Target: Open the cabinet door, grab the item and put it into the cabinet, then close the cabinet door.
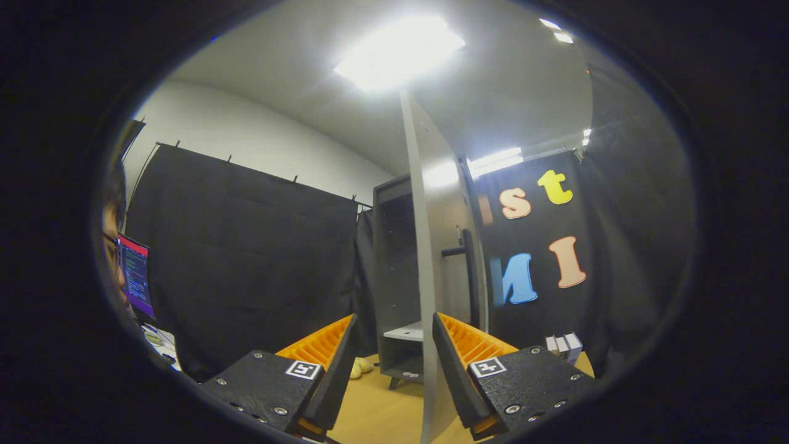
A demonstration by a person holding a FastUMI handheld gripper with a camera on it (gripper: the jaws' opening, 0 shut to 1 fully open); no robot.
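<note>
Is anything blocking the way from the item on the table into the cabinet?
Nothing visible: the cabinet stands open, with its door edge-on between the open gripper fingers. The yellowish item lies just left of the cabinet's foot.

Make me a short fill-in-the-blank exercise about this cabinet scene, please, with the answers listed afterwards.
1. The grey cabinet door stands ____, seen edge-on between the fingers of the gripper.
2. The gripper's fingers are spread ____, pressing on nothing.
3. The black handle is fixed to the ____.
4. Inside the cabinet sits a pale ____.

Missing words: open; apart; door; shelf
</note>
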